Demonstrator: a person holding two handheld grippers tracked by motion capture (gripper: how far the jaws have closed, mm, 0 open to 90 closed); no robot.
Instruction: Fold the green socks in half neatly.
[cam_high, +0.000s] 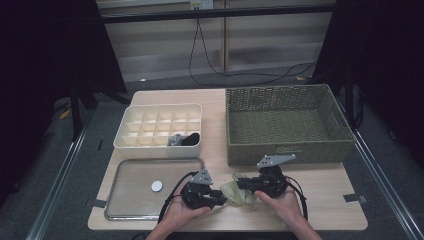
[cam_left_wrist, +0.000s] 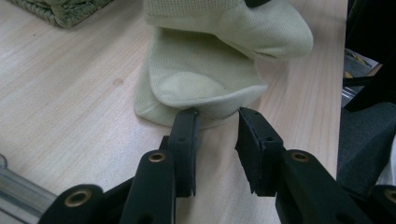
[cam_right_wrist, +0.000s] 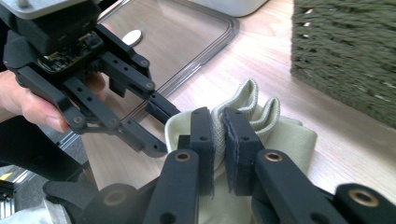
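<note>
Right tongs (cam_right_wrist: 218, 123) clamped on pale green sock (cam_right_wrist: 280, 135); left tongs (cam_left_wrist: 217, 114) parted, tips at its toe.

Left tongs (cam_left_wrist: 217, 112) stand parted, right tongs (cam_right_wrist: 217, 116) pinched together, both hands low and facing.
</note>
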